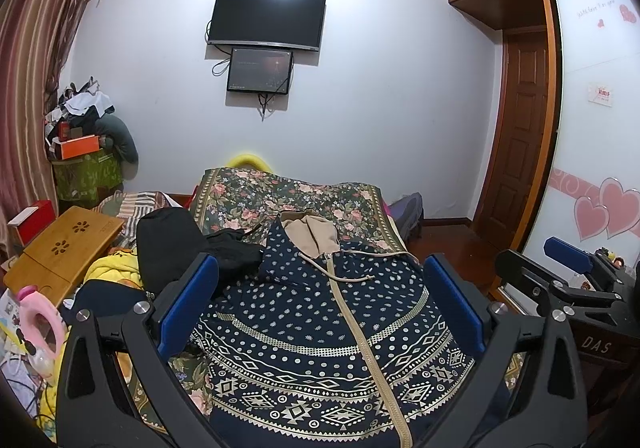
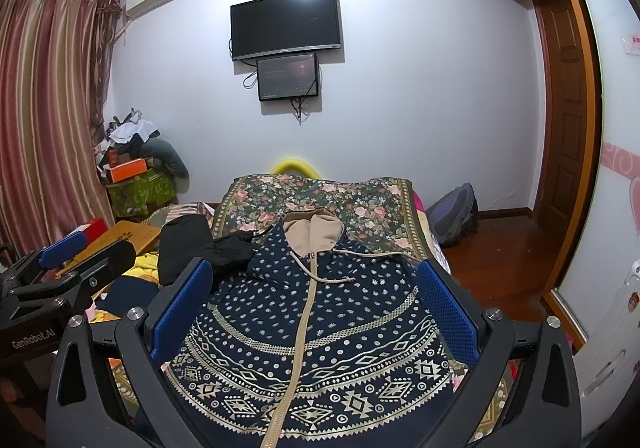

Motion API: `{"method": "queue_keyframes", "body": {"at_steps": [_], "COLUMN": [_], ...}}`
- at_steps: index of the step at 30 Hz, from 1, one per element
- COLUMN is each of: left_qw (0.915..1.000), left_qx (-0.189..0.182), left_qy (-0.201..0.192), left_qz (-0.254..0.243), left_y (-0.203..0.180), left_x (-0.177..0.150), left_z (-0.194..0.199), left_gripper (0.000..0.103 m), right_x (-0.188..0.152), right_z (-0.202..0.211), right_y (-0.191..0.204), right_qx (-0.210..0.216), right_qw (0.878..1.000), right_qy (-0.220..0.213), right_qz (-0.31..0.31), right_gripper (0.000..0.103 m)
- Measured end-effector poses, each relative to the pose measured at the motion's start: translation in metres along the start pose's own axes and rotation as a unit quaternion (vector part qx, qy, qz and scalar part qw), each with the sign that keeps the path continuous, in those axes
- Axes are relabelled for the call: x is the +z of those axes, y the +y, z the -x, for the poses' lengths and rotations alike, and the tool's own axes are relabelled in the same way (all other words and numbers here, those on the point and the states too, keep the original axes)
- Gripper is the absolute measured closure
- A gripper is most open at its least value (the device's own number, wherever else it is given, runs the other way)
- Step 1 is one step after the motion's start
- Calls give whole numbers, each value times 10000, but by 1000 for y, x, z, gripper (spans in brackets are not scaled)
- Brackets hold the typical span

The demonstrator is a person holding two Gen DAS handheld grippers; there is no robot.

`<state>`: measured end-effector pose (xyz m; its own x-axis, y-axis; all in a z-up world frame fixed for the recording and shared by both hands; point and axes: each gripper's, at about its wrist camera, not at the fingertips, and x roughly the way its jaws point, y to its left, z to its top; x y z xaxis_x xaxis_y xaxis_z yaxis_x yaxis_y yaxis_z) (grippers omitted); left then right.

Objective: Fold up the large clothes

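My left gripper (image 1: 320, 304) was spread wide, its blue-padded fingers (image 1: 188, 304) grasping nothing and hanging above the navy zip-up hoodie with beige dots and geometric bands (image 1: 320, 328). My right gripper (image 2: 316, 308) was just as wide apart and likewise empty over the same garment. The hoodie lay flat, front up and zipped, on the floral bedspread (image 2: 320, 195), its beige-lined hood (image 2: 314, 232) pointing toward the far wall. A black garment (image 2: 208, 252) lay bunched just beside its left shoulder.
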<state>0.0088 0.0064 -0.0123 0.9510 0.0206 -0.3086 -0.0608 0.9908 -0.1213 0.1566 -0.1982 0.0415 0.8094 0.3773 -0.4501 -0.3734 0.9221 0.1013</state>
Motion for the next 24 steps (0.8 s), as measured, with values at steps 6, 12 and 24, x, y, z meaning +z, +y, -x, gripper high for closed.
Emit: {"method": "queue_keyframes", "body": {"at_steps": [6, 12, 24], "left_qw": [10000, 10000, 9995], "left_qx": [6, 3, 256], "left_qy": [7, 25, 148], "left_qz": [-7, 28, 120], "left_y": [0, 1, 21], "left_x": [1, -1, -4], "left_z": [-2, -4, -24], "left_gripper": [0, 0, 0], "right_x": [-2, -2, -2], "right_z": [0, -1, -19], "right_y": [-3, -5, -4], "right_qx": [-1, 5, -56], "right_qw": [10000, 10000, 9996], "right_qy": [12, 49, 266], "right_qz": [-6, -29, -50], "right_gripper": [2, 2, 2]}}
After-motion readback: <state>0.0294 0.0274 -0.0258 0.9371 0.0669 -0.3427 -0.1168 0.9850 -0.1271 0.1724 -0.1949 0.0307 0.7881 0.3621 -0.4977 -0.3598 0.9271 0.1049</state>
